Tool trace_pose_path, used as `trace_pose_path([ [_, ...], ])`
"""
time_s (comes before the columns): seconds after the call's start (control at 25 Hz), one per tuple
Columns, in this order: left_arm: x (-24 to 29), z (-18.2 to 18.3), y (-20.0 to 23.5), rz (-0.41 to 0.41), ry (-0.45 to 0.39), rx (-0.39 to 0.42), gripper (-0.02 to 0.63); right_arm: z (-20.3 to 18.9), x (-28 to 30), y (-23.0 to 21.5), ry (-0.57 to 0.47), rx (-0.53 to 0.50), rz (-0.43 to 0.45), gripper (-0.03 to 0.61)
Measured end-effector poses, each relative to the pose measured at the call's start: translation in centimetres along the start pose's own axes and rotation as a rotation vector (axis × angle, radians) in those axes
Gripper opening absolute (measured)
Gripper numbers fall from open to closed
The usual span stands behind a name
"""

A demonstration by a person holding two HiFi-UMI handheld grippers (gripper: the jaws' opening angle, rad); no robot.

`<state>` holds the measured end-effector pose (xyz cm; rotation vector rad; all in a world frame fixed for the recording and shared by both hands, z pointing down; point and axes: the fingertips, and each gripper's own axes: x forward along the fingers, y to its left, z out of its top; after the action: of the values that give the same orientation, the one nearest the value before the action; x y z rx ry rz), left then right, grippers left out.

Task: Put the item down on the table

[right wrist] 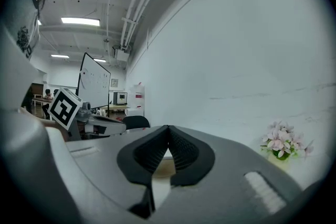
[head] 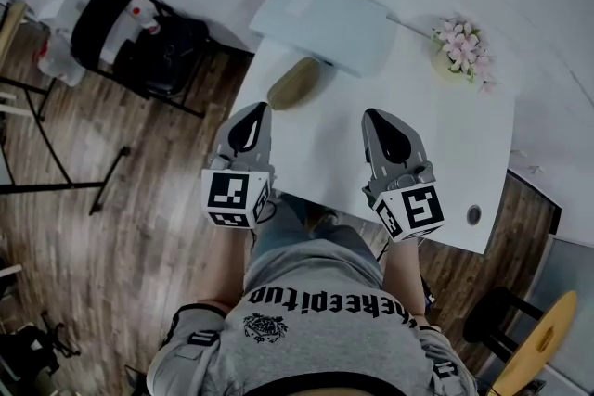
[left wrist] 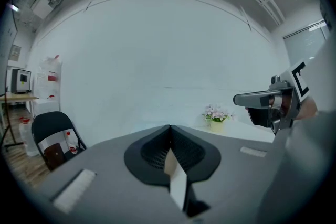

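A person's grey shirt (head: 316, 320), with upside-down print that seems to read "keepitup", fills the foreground above a white counter (head: 464, 153). The left gripper (head: 255, 114) and right gripper (head: 373, 118) hover with jaws pressed together, empty. The tan oblong item (head: 294, 82) lies at the counter's left edge, against a white slab (head: 325, 23). A careless nudge from the left gripper could tip it onto the floor (head: 111, 199).

Two grippers (head: 257, 108) (head: 372, 116), one item (head: 294, 83), one flowerpot (head: 461, 48)
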<state>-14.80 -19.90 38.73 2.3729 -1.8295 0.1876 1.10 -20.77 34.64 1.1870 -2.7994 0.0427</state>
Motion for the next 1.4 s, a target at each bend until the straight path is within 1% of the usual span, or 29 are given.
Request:
trace_pose_path([
  [0.28,-2.8,1.6,-1.1,0.051,-0.051,0.023,0.015,0.4,-1.8,0.4,-0.027,-0.006,0.025,-0.003],
  [0.48,-4.6,2.8,-2.0,0.074,-0.09,0.015,0.015,1.1,-3.1,0.7,-0.036,-0.031,0.036,-0.003],
  [0.76,-7.0,4.3,-3.6,0.109,-0.135,0.03,0.015,1.6,-5.2,0.8,-0.058,-0.047,0.05,-0.003],
  [1.4,-10.9,6.3,-7.2,0.158,-0.219,0.031,0.015,3.2,-9.3,1.5,-0.114,-0.075,0.094,-0.003],
])
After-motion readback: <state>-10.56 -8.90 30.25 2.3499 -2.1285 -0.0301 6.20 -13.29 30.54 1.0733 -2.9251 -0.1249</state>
